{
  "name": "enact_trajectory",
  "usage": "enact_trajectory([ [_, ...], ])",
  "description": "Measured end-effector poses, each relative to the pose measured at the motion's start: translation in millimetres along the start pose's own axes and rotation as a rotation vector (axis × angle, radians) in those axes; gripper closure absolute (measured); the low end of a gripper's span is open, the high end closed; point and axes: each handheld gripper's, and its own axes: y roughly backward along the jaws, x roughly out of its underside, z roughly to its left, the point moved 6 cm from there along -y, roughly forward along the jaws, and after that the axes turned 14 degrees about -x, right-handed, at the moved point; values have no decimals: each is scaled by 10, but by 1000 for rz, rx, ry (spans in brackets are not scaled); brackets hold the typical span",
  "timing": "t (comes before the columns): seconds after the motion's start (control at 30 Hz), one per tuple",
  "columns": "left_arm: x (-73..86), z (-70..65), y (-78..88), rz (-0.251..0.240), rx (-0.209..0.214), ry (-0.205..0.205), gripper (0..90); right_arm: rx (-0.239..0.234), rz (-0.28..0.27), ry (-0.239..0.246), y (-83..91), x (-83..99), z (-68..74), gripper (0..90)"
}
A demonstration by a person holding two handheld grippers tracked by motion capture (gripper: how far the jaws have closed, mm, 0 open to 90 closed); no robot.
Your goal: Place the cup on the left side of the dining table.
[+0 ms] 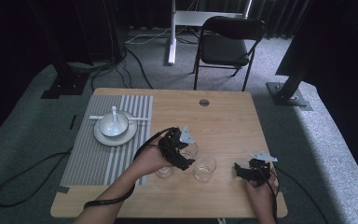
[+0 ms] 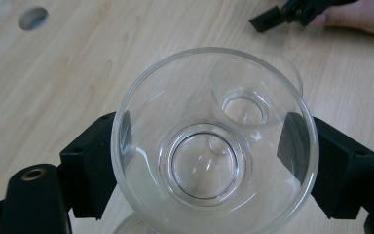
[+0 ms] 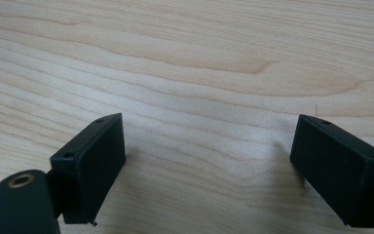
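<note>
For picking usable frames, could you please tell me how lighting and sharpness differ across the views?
High view: dim, dark surround, small soft detail, table evenly lit. Left gripper view: bright, the held glass sharp, with rim reflections. Right gripper view: wood grain crisp, the near fingers slightly soft.

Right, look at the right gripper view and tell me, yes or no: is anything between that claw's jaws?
No: the right claw stands wide open, with bare wooden table between its jaws.

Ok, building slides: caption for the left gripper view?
Left gripper clamps a clear glass above the wooden table, another glass beneath.
</note>
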Motion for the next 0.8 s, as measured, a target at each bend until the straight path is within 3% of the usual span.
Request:
enact_trajectory([
  [0.33,8,202,227,-18,-39,26,186,0,0,1,0,0,-1,124],
  [0.8,408,627,527,7,-132,106,186,1,-1,2,0,-1,-2,123],
])
